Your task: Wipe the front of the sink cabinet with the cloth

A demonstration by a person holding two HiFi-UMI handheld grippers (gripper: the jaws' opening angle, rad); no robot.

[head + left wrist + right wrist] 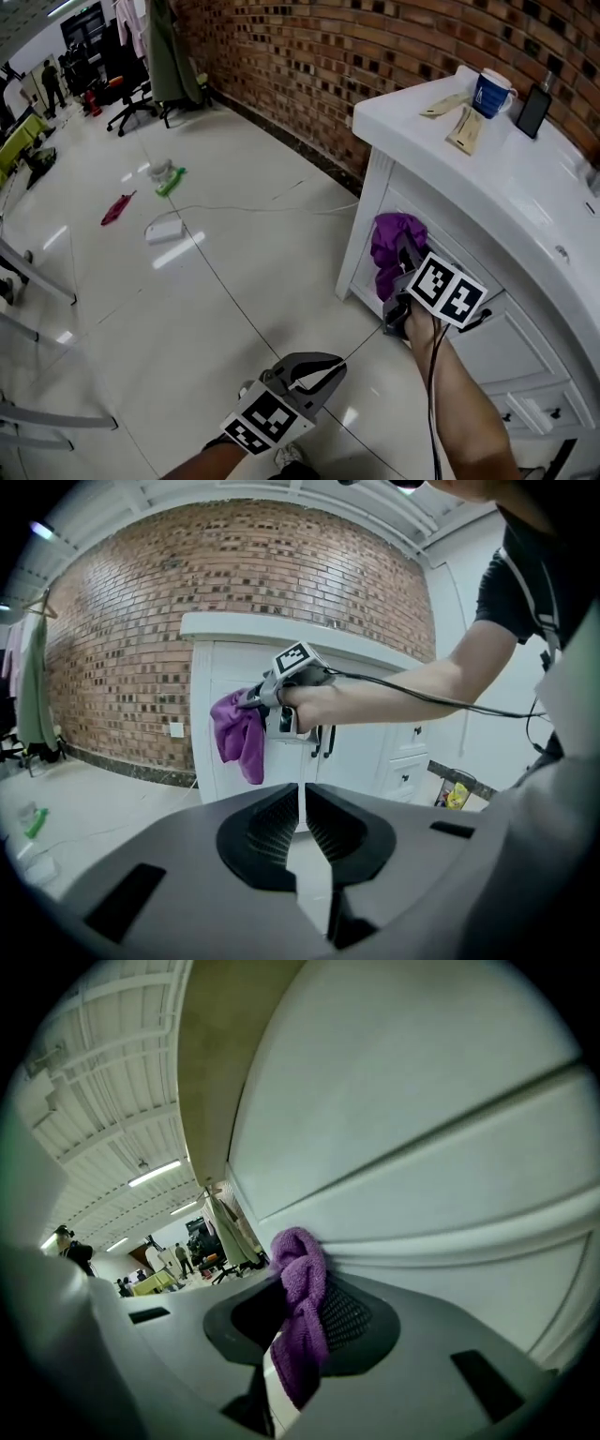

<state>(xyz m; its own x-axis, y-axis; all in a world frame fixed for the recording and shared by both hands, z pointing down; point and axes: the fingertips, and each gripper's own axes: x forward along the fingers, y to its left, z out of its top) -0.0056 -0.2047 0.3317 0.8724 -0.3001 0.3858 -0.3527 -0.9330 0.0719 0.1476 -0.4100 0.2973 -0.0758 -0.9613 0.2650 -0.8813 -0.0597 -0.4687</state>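
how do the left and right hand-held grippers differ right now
The right hand-held gripper is shut on the purple cloth; the left hand-held gripper is shut on nothing. The right one is held up at the sink cabinet front; the left one hangs lower, over the floor, away from the cabinet. Both look like the same grey two-jaw tool.

Open floor [206, 319] before cabinet [534, 349]; cable [253, 207] crosses it.

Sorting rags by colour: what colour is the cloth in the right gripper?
Purple. The cloth shows best in the left gripper view.
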